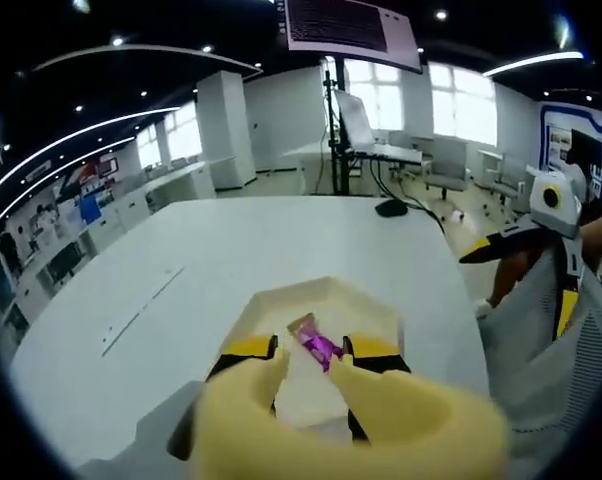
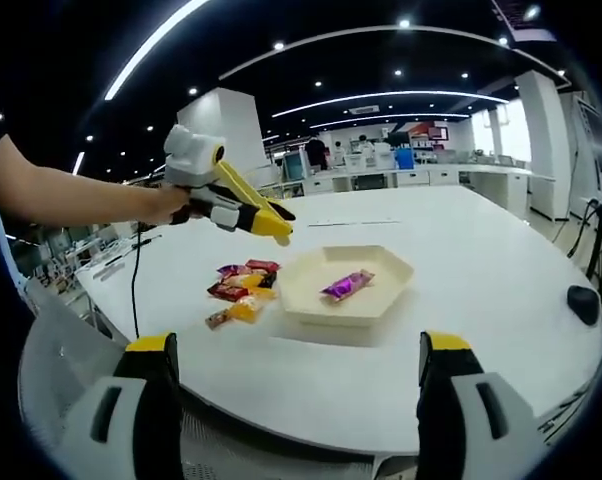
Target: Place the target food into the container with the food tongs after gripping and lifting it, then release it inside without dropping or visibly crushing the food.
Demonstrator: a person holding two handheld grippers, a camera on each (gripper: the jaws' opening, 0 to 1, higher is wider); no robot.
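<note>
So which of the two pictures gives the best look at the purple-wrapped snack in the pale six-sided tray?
The right gripper view: the purple-wrapped snack lies unobstructed in the pale six-sided tray. In the left gripper view, the snack is closer but partly crowded by the left gripper and its yellow tong tips.

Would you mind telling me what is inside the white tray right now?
One purple-wrapped snack lies in the tray. In the left gripper view, the left gripper covers the tray's near part, but the right gripper view shows nothing else inside.
</note>
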